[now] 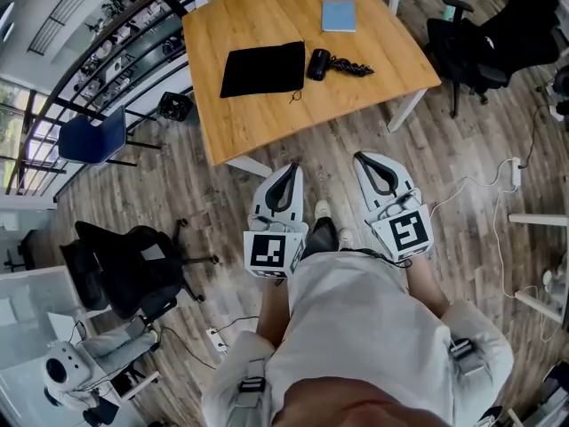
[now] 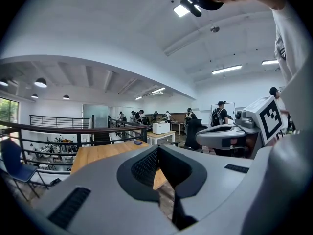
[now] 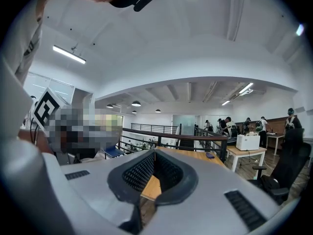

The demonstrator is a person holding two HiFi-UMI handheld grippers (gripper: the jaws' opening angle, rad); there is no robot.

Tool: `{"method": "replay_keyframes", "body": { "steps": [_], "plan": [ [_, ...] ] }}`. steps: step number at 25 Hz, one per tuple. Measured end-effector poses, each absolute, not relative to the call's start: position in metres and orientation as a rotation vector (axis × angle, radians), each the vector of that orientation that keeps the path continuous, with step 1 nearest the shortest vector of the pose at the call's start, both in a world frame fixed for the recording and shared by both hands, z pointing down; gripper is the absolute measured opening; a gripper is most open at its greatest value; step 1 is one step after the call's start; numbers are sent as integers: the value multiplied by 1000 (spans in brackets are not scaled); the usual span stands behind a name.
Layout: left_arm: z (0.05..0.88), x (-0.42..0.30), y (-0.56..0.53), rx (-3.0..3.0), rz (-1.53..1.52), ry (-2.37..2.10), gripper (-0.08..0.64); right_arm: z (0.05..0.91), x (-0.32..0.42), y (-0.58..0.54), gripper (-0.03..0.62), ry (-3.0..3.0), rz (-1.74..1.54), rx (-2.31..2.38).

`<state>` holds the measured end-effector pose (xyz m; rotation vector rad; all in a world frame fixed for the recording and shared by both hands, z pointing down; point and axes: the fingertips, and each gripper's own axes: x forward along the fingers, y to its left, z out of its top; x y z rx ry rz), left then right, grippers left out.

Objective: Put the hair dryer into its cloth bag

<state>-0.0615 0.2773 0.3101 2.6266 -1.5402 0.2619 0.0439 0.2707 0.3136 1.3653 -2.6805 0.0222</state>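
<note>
In the head view a black cloth bag (image 1: 262, 69) lies flat on the wooden table (image 1: 267, 123). Just right of it lies the black hair dryer (image 1: 318, 64), its coiled cord (image 1: 352, 66) trailing to the right. Both grippers hover over the floor in front of the table, well short of it. My left gripper (image 1: 291, 168) is shut with nothing in it, and so is my right gripper (image 1: 362, 158). In the left gripper view the closed gripper (image 2: 157, 152) points over the table (image 2: 98, 153). The right gripper view shows its closed gripper (image 3: 153, 153) and the table (image 3: 210, 158) beyond.
A blue notebook (image 1: 338, 15) lies at the table's far side. A blue chair (image 1: 93, 140) and a black office chair (image 1: 133, 265) stand to the left, another black chair (image 1: 471, 47) to the right. Cables and a power strip (image 1: 516, 174) lie on the floor at right.
</note>
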Motion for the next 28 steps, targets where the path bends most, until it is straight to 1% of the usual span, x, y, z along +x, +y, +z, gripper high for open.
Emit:
{"method": "replay_keyframes", "body": {
  "steps": [16,28],
  "plan": [
    [307,-88,185,2671,222,-1464,18,307,14,185,20,-2622,0,1417],
    [300,-118,142,2696,195,-1432,18,305,-18,144,20,-2584,-34,1422]
  ]
}}
